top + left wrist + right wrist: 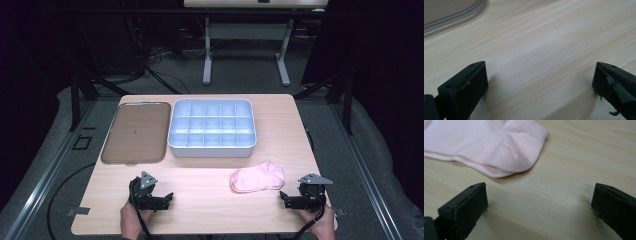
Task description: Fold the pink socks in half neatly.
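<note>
At the table's near edge, both the left gripper [168, 198] and right gripper [283, 198] are resting wide-jawed and empty, the pink sock [258, 176] lying untouched, the divided bin [212, 149] waiting unfilled.

no text, label, brand, number or sign can be read on anything here.

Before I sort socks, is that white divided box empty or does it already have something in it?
Empty: every compartment of the divided box shows bare bottom in the high view.
</note>
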A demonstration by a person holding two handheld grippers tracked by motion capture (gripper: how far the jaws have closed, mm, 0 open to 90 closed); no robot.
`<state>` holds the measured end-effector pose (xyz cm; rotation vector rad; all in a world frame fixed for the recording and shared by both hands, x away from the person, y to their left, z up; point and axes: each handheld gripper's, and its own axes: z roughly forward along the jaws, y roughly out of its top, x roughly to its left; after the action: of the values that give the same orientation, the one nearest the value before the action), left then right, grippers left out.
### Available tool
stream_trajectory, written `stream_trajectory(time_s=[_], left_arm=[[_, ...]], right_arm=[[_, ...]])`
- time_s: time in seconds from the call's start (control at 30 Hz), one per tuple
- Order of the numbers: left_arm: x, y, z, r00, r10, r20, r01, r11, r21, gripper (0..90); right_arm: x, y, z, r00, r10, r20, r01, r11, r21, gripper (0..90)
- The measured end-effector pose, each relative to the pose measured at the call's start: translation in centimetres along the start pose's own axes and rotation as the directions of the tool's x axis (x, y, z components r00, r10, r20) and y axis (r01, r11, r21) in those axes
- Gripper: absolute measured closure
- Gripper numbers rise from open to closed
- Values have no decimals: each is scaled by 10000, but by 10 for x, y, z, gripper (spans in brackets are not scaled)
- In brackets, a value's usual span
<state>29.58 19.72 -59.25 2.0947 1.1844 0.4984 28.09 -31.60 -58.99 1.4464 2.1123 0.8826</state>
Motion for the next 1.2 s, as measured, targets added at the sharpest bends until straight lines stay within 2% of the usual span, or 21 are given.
stream_trajectory(time_s=[0.43,0.5,0.6,0.67,0.8,0.87,1.0,1.07,1.2], left_arm=[[0,0,1,9999,-87,-68,87,10000,-34,0],[0,0,1,10000,-58,-59,58,10000,-26,0],[0,1,1,10000,-54,-58,54,10000,-25,0],[0,0,1,9999,-83,-70,83,10000,-32,0],[0,0,1,9999,-92,-74,92,10000,-34,0],[0,1,1,9999,-93,-76,93,10000,-33,0],[0,1,1,9999,-94,-89,94,10000,-32,0],[0,1,1,9999,-99,-93,99,9999,-33,0],[0,1,1,9999,-105,-96,105,9999,-33,0]], right_arm=[[0,1,1,9997,185,169,-186,9998,75,0],[-2,2,0,9997,260,23,-260,9996,94,0],[-7,2,-2,9970,714,-312,-716,9974,-68,0],[-8,2,-3,9957,833,-399,-835,9965,-32,0],[-7,3,-3,9988,468,-113,-465,9985,291,0],[-7,2,-5,9979,608,-203,-604,9980,190,0],[-7,5,-12,9970,586,-496,-577,9981,205,0],[-3,10,-18,9964,576,-619,-571,9983,97,0],[9,22,-29,9969,107,-783,-104,9999,37,0]])
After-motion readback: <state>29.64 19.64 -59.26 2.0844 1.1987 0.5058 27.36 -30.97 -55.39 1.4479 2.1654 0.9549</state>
